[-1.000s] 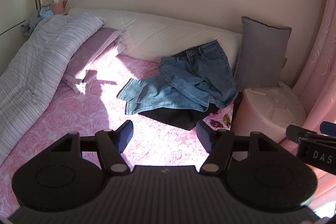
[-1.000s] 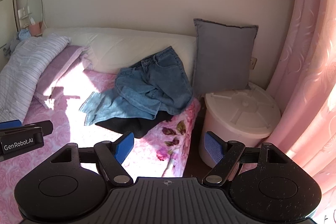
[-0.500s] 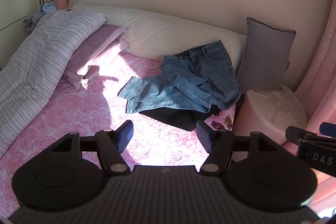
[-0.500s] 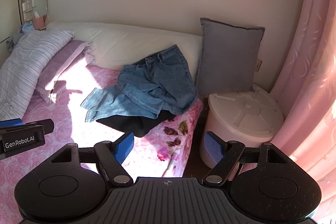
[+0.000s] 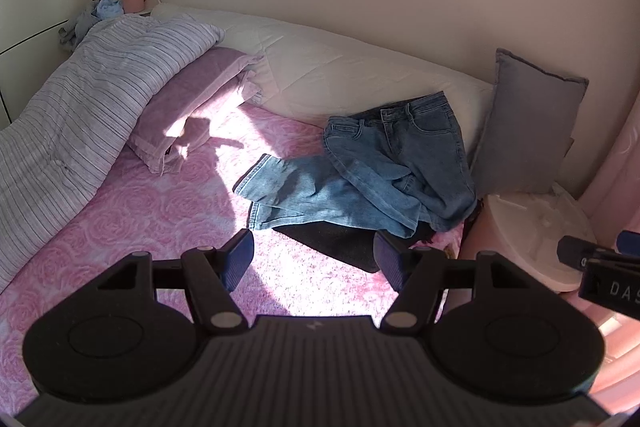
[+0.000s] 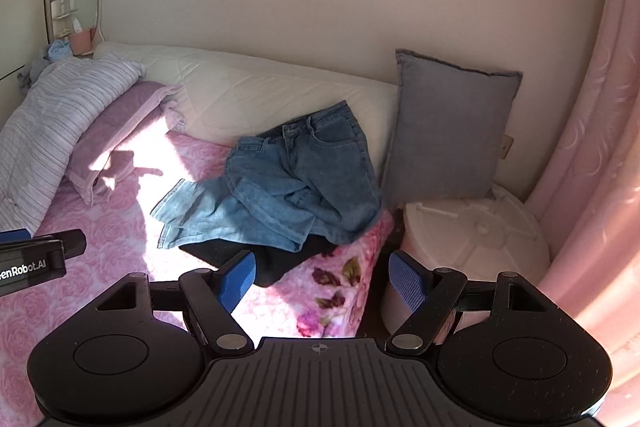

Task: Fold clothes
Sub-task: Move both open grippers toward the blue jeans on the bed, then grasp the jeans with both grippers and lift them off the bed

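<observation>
Crumpled blue jeans (image 5: 372,171) (image 6: 288,183) lie on the pink rose-patterned bed (image 5: 132,211) (image 6: 92,267), waistband up against the white bolster, legs bunched toward the left. A black garment (image 5: 332,239) (image 6: 256,259) lies flat under them, partly covered. My left gripper (image 5: 314,261) hovers open over the bed, short of the clothes, nothing between its fingers. Over the bed's right corner my right gripper (image 6: 322,277) is also open and empty. Each gripper's tip shows at the edge of the other's view.
A striped quilt (image 5: 80,99) and a purple pillow (image 5: 192,107) fill the bed's left side. A white bolster (image 5: 340,75) runs along the wall. A grey cushion (image 6: 448,131) leans above a white round bin (image 6: 476,239). A pink curtain (image 6: 592,147) hangs at right.
Both grippers have advanced slightly toward the bed and tilted up, so the clothes sit a little closer and lower in view. Jaws stay open; the clothes lie as before.
</observation>
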Action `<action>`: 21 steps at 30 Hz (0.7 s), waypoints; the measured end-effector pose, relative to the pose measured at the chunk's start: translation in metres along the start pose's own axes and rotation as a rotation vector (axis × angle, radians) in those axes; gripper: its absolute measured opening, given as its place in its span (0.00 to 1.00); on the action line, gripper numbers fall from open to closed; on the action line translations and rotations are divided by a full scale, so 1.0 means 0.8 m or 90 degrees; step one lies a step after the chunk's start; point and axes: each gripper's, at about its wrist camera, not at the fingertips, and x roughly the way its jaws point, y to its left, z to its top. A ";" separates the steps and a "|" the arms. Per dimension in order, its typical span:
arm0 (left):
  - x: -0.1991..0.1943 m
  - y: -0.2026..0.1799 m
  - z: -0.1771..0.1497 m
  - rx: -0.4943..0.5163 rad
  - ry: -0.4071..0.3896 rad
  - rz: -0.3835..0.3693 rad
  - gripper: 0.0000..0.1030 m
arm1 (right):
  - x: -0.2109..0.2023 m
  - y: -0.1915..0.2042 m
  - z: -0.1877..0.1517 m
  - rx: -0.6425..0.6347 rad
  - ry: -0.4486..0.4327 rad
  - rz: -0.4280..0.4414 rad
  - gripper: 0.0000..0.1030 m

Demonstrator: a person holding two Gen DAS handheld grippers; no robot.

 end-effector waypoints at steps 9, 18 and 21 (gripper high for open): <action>0.070 -0.032 0.022 -0.020 0.039 0.019 0.61 | 0.091 -0.032 0.023 -0.014 0.037 0.045 0.75; 0.156 -0.090 0.063 -0.040 0.077 0.032 0.61 | 0.182 -0.099 0.068 -0.024 0.057 0.090 0.75; 0.186 -0.108 0.074 -0.043 0.082 0.032 0.61 | 0.212 -0.123 0.080 -0.018 0.063 0.115 0.75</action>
